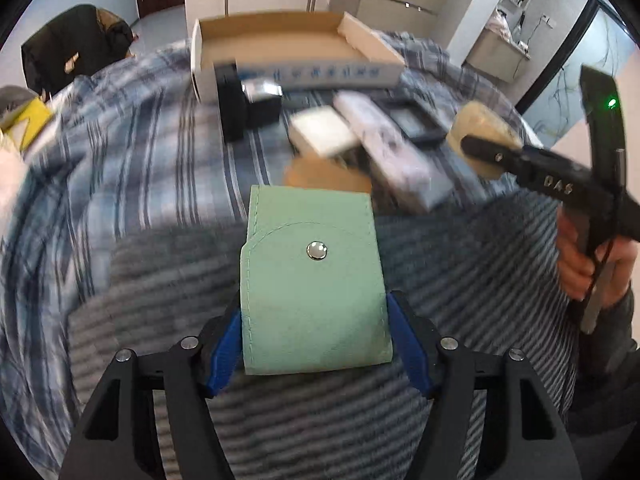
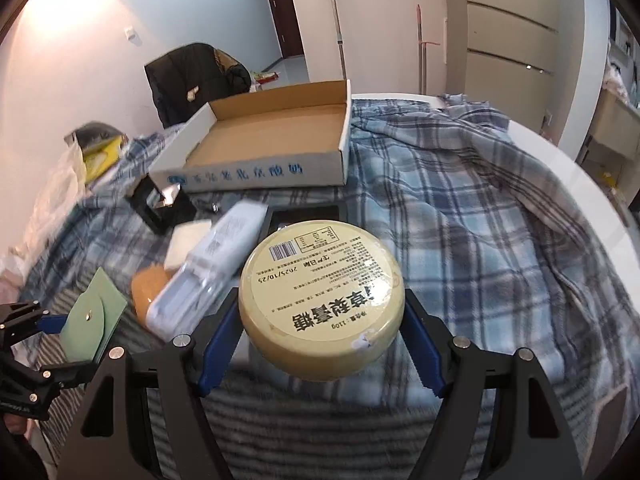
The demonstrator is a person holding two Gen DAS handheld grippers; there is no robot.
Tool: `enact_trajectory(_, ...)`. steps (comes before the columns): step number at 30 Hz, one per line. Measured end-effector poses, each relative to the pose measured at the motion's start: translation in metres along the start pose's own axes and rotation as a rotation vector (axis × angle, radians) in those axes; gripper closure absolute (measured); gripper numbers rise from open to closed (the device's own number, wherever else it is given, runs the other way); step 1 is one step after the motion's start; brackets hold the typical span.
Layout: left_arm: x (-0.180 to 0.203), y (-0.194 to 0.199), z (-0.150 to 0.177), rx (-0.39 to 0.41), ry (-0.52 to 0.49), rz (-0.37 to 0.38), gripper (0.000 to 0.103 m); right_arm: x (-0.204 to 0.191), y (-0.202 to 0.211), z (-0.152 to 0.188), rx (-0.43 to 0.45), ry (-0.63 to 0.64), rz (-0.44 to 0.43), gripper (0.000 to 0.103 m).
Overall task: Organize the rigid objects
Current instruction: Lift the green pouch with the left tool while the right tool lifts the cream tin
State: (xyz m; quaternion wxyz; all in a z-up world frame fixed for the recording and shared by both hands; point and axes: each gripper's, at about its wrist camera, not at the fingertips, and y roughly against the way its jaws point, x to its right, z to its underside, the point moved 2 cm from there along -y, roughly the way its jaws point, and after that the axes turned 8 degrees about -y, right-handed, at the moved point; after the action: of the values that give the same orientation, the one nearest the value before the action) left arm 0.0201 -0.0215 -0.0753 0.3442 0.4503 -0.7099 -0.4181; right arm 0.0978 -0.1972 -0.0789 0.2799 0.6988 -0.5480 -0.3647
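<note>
The left gripper (image 1: 314,344) clamps the green pouch (image 1: 314,284) by its near end, so it juts clear of the blanket (image 1: 132,184). The right gripper (image 2: 320,334) squeezes the round tin (image 2: 320,300) across its width. Both hang short of the empty box (image 2: 264,136), likely their destination.
</note>
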Motion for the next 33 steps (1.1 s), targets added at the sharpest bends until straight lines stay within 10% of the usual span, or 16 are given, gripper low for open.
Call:
enact_trajectory(6,0.003,-0.003,0.006,0.077,0.023,-0.041,0.014,0.004,0.017,0.024,-0.031,-0.023,-0.002,0.029)
enact_trajectory(11,0.002,-0.005,0.009,0.125,0.042,-0.058,0.014,0.004,0.026,0.034,-0.03,-0.028,0.03,0.029)
enact_trajectory(14,-0.004,-0.002,0.01,0.134,0.075,-0.077,0.032,0.004,0.029,0.037,-0.034,-0.039,0.034,0.029)
enact_trajectory(33,0.0,0.106,0.03,0.445,0.029,-0.135,0.032,-0.036,0.114,0.033,0.17,-0.014,0.098,0.029)
